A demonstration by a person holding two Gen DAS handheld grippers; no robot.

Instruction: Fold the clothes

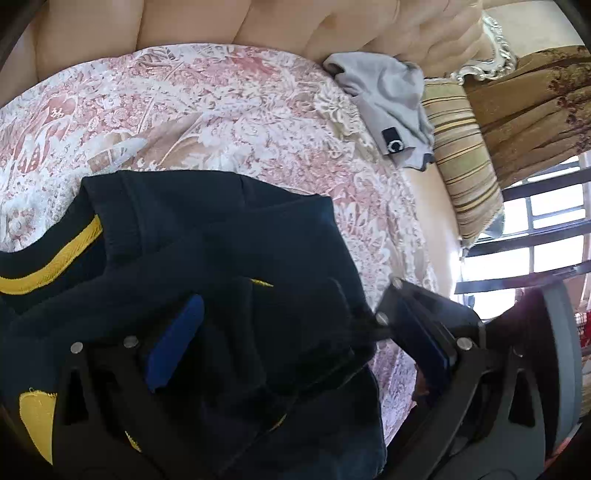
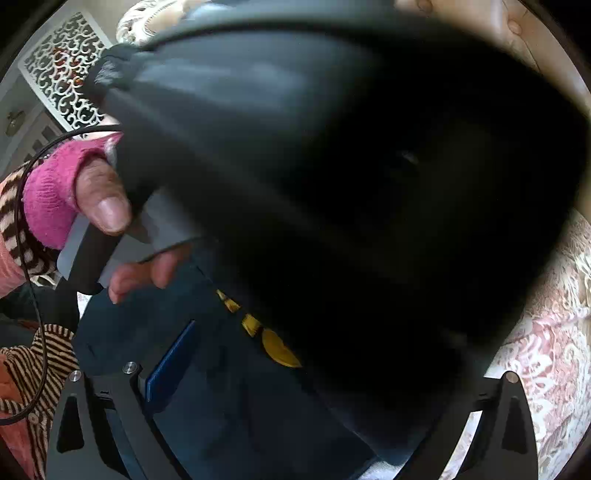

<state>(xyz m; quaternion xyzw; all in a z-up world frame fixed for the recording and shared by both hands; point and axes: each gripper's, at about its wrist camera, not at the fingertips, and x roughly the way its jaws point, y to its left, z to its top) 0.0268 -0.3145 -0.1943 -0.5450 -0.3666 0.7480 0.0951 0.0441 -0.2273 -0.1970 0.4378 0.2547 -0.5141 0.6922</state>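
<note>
A navy garment (image 1: 221,236) with yellow stripes lies bunched on a pink floral bedspread (image 1: 207,107). My left gripper (image 1: 291,306) hovers over it, its blue-padded fingers (image 1: 177,343) wide apart, with folds of the cloth lying loose between them. In the right wrist view the same navy garment (image 2: 229,398) with yellow marks lies below my right gripper (image 2: 351,350), which is open. A big blurred dark body, seemingly the other hand-held gripper (image 2: 332,166), blocks most of that view. A hand (image 2: 103,206) in a pink sleeve holds it.
A grey garment (image 1: 391,96) lies at the bedspread's far right edge, next to a striped cushion (image 1: 461,166). A tufted beige backrest (image 1: 221,22) runs behind. A curtain (image 1: 535,103) and a barred window (image 1: 535,240) are at the right.
</note>
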